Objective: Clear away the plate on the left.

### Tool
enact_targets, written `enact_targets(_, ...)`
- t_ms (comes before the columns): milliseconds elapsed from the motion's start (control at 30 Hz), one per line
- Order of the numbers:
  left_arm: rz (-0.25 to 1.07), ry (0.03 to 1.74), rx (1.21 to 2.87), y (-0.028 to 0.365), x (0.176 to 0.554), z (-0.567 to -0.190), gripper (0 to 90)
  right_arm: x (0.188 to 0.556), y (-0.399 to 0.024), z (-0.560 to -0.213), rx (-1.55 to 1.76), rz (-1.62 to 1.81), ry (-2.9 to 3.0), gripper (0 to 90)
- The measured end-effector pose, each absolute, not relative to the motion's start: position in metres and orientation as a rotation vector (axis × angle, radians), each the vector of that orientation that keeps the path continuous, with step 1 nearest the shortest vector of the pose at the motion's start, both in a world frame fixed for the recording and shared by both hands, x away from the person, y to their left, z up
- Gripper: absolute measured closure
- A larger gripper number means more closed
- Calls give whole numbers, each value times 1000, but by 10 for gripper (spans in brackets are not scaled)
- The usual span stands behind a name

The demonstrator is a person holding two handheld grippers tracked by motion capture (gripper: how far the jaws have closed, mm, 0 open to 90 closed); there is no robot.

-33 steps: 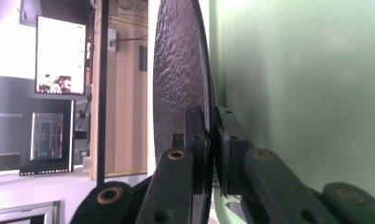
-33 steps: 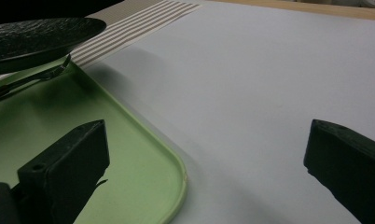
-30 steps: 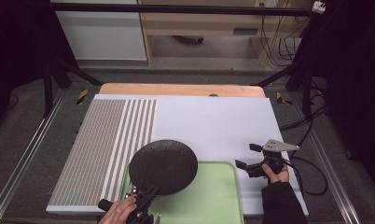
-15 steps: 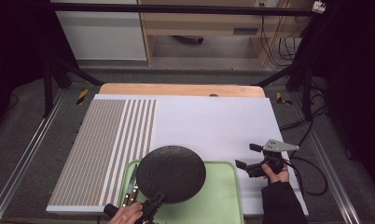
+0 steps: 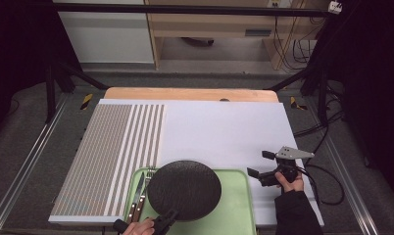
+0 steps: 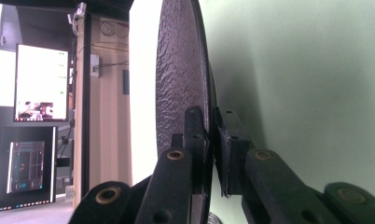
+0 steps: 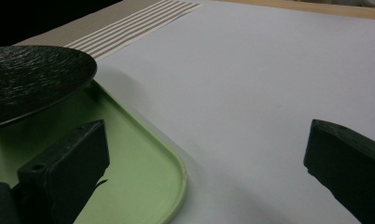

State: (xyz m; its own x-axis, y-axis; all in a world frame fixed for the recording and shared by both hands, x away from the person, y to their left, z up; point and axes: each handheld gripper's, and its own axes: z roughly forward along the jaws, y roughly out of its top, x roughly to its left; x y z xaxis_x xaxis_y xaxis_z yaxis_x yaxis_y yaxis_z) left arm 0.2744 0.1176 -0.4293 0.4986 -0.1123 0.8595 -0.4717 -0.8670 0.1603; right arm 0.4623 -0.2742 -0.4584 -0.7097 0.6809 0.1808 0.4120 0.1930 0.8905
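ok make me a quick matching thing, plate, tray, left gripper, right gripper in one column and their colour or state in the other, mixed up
Things:
1. plate
2. tray
3. left gripper
4. right gripper

Colour or state:
A. jaws open, nothing between them
B. pale green, lying on the white board
C. black, rough-textured, held above the tray
D. jaws clamped on the plate's rim

Pairs: 1-C, 2-B, 3-D, 4-A
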Motion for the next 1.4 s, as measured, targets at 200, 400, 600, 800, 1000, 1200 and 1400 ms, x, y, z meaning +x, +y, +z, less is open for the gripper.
enact_targets(200, 1275, -491, 2379, 115, 271, -431, 836, 462, -274, -458, 1047, 1528, 2215, 4)
enact_targets(400, 1264, -509, 2396, 112, 269, -431, 835, 462, -274, -458, 1043, 1528, 2213, 4)
enact_targets(600, 1239, -511, 2408, 111, 266, -432, 836, 462, -274, -458, 1042, 1529, 2213, 4)
enact_targets(800, 1218, -504, 2412, 110, 266, -433, 835, 462, -274, -458, 1043, 1529, 2212, 4)
enact_targets(1000, 1202, -503, 2418, 108, 267, -433, 834, 462, -274, -458, 1043, 1528, 2213, 4)
enact_targets(1200, 1183, -501, 2417, 106, 268, -436, 832, 462, -274, -458, 1042, 1530, 2211, 4)
enact_targets(1400, 1182, -506, 2424, 106, 270, -436, 829, 462, -274, -458, 1043, 1530, 2211, 4)
